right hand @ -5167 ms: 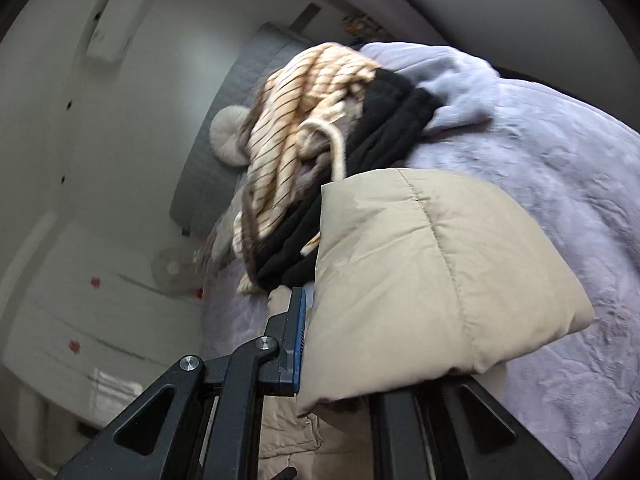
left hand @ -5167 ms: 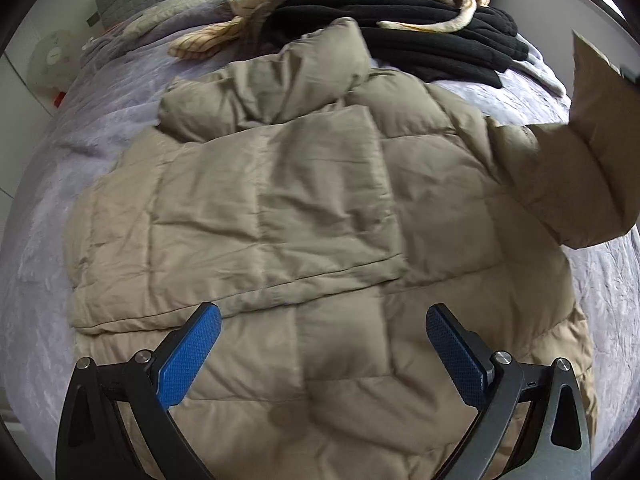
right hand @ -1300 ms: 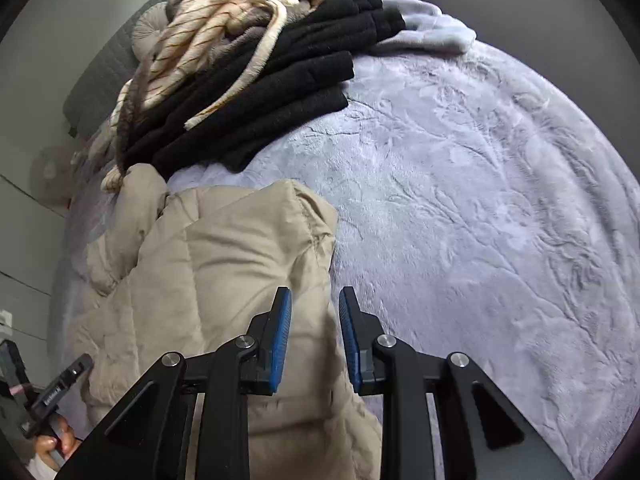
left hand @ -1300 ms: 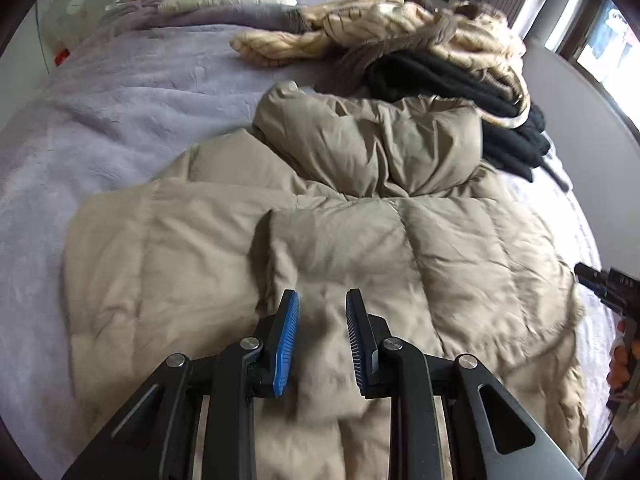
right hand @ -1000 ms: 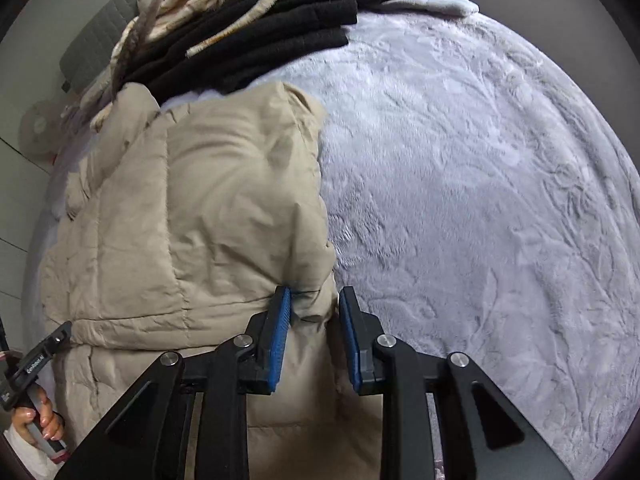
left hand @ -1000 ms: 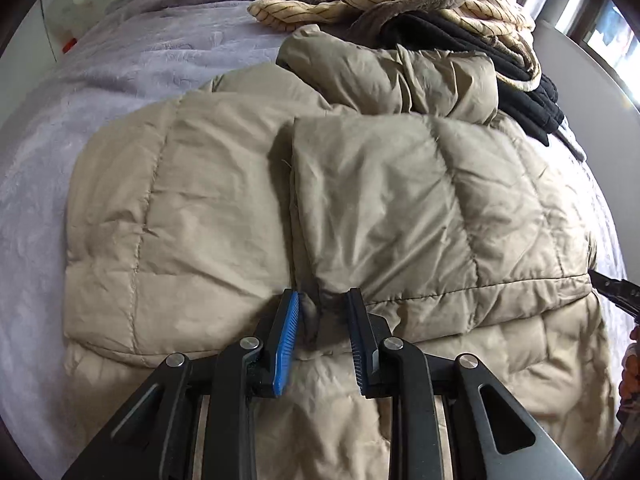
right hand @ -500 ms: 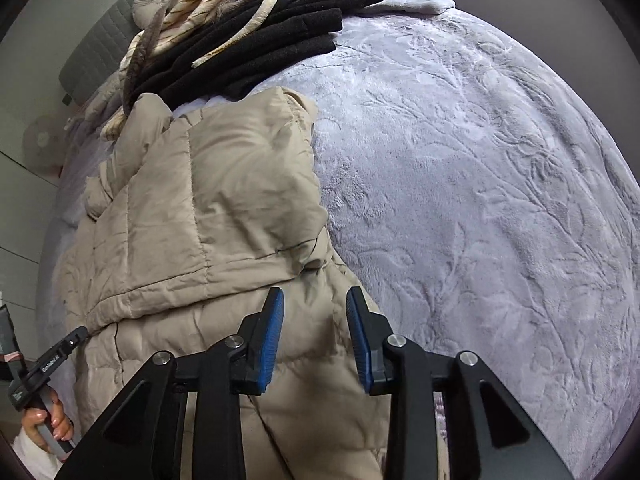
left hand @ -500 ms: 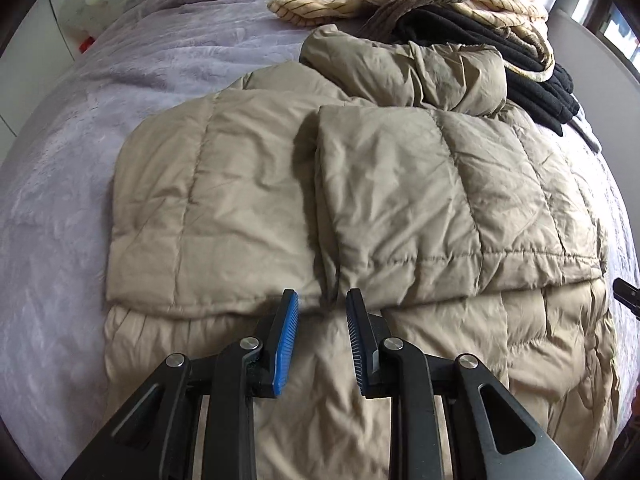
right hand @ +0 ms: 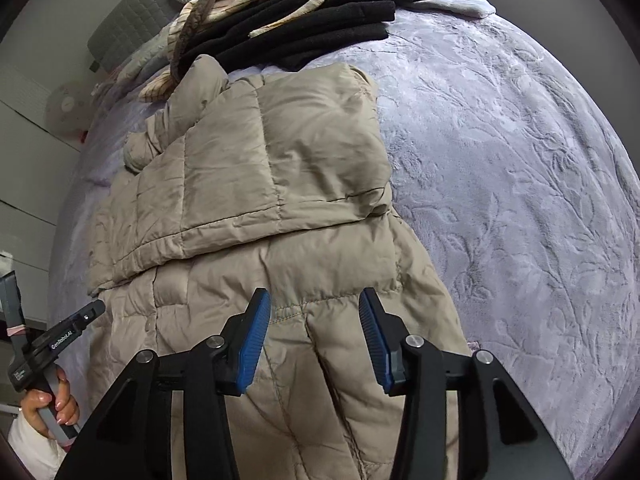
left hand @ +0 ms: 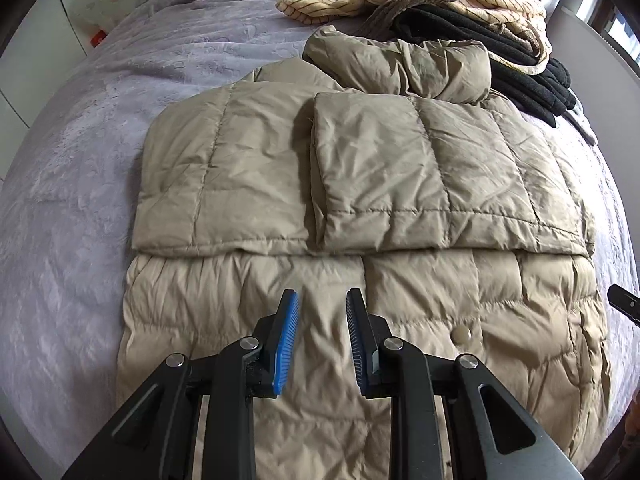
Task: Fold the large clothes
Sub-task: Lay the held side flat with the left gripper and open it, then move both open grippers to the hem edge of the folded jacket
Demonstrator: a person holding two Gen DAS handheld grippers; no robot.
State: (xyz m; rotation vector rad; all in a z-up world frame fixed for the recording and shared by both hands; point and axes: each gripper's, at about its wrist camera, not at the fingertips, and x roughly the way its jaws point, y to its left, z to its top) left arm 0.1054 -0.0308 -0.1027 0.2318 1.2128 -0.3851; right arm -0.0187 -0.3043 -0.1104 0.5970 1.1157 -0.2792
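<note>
Item: tan puffer jacket (left hand: 360, 208), lying flat on the bed (left hand: 80, 168), both sleeves (left hand: 420, 176) folded in across the chest; we are judging the sleeve step done and the lengthwise fold due; left tool (left hand: 320, 312) is hovering over the lower body, jaws narrowly parted, gripping nothing; right tool (right hand: 312, 308) is hovering over the right hem side, jaws wide apart, empty; next we are needing both tools low at the hem, pinching it, lifting it toward the collar; black and striped clothes (right hand: 320, 16) are piled beyond.
</note>
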